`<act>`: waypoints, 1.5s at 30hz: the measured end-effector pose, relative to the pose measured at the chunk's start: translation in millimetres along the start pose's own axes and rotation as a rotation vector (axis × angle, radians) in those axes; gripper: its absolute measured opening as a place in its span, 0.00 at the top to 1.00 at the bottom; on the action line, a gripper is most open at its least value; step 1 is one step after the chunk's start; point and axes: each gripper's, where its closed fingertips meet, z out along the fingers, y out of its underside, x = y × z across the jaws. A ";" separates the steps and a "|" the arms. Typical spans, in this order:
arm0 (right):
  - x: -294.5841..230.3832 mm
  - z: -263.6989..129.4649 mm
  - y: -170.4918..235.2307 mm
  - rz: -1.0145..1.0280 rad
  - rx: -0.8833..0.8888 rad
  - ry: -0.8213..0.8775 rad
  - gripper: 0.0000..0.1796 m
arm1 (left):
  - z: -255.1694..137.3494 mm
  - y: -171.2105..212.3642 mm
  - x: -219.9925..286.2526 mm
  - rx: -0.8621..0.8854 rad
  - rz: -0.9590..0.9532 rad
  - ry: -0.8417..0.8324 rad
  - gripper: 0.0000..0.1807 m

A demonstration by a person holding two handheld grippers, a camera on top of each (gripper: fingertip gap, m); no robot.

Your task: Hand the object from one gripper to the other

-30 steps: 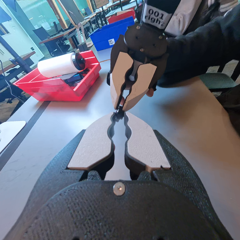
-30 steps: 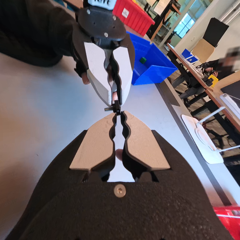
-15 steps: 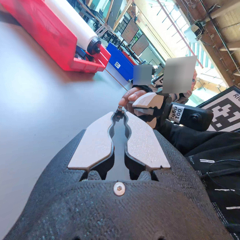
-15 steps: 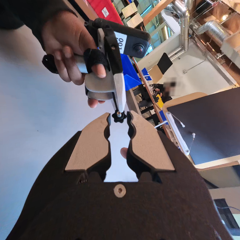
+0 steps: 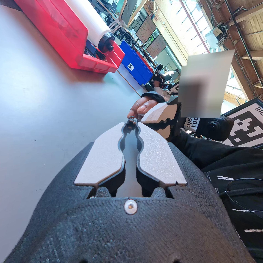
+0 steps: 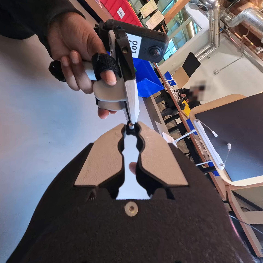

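Left hand-held gripper (image 5: 130,126) pinches a small black knob screw (image 5: 131,125) at its fingertips, above the grey bench (image 5: 42,113). Right hand-held gripper (image 6: 131,126) is narrowed around the same knob screw (image 6: 131,126), tips touching it; firm grip unclear. Red bin (image 5: 68,42) far left.

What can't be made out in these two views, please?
- Right gripper, right wrist view: whether its fingers press the knob or merely flank it; the contact is too small to tell.
- Left gripper, right wrist view: it is seen edge-on, so its finger gap is hidden.
- Red bin, left wrist view: its wall and the white roll hide most of its contents.
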 end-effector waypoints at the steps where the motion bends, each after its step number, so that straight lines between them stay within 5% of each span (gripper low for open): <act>1: -1.7 1.3 0.1 0.007 -0.009 -0.010 0.90 | -0.1 0.1 -1.2 -0.001 0.004 -0.008 0.94; 7: 3.4 0.3 -3.0 0.058 -0.009 -0.012 0.97 | -0.8 -1.5 2.8 0.008 0.019 0.006 0.94; 10: 47.4 -12.1 0.5 0.180 -0.012 0.081 0.97 | -15.8 -24.3 2.0 0.087 0.158 -0.050 0.85; 17: 180.9 -56.2 127.0 0.558 -0.398 0.306 0.97 | -64.7 -73.1 2.1 0.204 0.544 -0.279 0.86; 22: 180.1 -52.3 218.7 0.770 -0.598 0.304 0.97 | -71.9 -76.5 -5.9 0.210 0.585 -0.338 0.87; 27: 164.0 -42.5 250.9 0.849 -0.657 0.294 0.96 | -72.4 -76.7 -10.8 0.202 0.606 -0.363 0.87; 31: 179.4 -45.1 240.1 0.836 -0.582 0.350 0.90 | -72.8 -77.0 -12.7 0.200 0.613 -0.376 0.87; 36: 198.6 -56.4 180.1 0.859 -0.276 0.384 0.88 | -74.2 -78.8 -13.8 0.202 0.624 -0.391 0.87; 45: 120.4 -66.2 92.0 0.946 0.009 0.265 0.85 | -111.0 -109.2 -20.3 0.219 0.725 -0.527 0.85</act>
